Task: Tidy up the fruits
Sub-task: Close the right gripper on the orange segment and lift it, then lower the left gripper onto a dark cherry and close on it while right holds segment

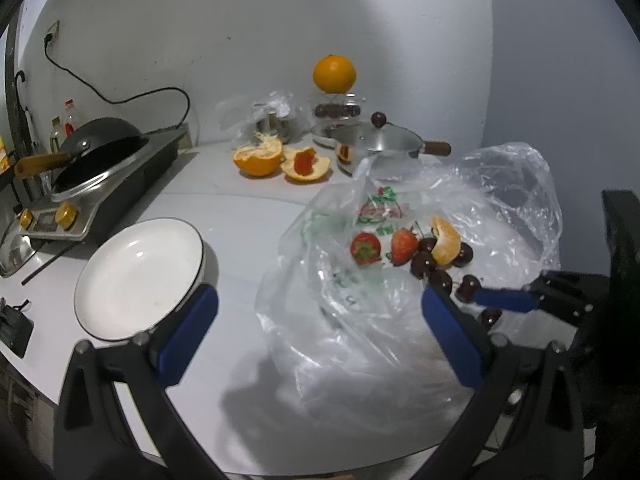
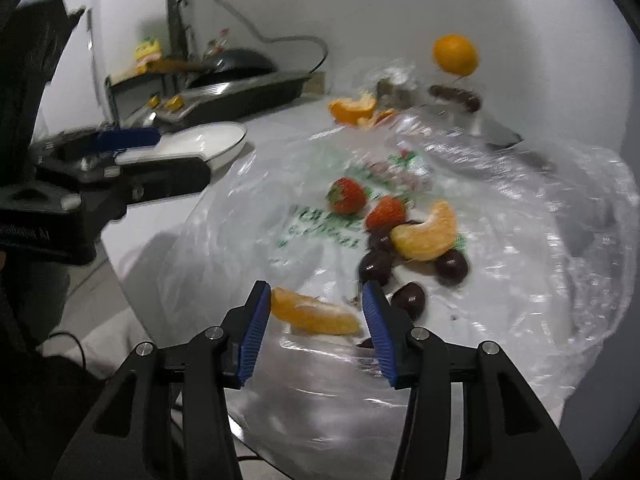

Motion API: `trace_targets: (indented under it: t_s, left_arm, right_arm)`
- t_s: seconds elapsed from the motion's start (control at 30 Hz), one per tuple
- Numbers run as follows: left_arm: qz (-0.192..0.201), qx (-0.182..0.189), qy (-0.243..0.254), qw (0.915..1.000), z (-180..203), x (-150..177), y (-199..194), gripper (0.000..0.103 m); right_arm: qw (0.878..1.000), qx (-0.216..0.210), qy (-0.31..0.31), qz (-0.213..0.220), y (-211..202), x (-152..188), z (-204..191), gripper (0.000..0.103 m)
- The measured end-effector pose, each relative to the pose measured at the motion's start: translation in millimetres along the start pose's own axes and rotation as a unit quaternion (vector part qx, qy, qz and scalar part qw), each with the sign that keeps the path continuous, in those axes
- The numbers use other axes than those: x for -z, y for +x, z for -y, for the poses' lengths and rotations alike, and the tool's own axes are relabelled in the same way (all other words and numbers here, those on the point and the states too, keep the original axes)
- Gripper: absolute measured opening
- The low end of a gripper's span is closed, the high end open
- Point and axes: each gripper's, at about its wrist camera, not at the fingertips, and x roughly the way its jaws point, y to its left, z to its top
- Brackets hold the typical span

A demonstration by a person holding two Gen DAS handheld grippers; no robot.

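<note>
1. While the fruit lies loose on the plastic bag (image 2: 460,320) — strawberries (image 2: 347,196), cherries (image 2: 451,266), an orange segment (image 2: 426,236) — sorting looks barely begun.
2. The right tongs (image 2: 316,312) stand part spread around another orange wedge (image 2: 314,312), not pinching it.
3. The left tongs (image 1: 320,320) are spread, empty, beside the bare white plate (image 1: 136,280) on the worktop (image 1: 240,216).
4. The bag's green print is unreadable.
</note>
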Motion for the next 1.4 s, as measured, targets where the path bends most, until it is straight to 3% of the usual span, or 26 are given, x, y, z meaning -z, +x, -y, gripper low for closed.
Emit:
trace_targets:
  t_s: [0.2, 0.4, 0.83, 1.07, 1.4]
  left_arm:
    - [-0.001, -0.002, -0.008, 1.0000, -6, 2, 0, 0.103]
    - [-0.001, 0.004, -0.008, 1.0000, -8, 3, 0, 0.103]
    - [0.000, 0.008, -0.012, 0.9999, -16, 4, -3, 0.103]
    - [0.005, 0.013, -0.004, 0.9999, -10, -7, -3, 0.103]
    - [0.011, 0.028, 0.014, 0.9994, 17, -26, 7, 0.103]
  right_arm:
    - [0.999, 0.022, 0.012, -0.020, 16, -3, -7, 0.063]
    - [0.998, 0.026, 0.038, -0.034, 23, 2, -9, 0.063]
    - [0.998, 0.040, 0.057, -0.010, 23, -1, -11, 0.058]
    - [0.997, 0.034, 0.071, 0.018, -1, -10, 1, 0.058]
    - [0.993, 0.065, 0.078, 0.054, -36, -22, 30, 0.058]
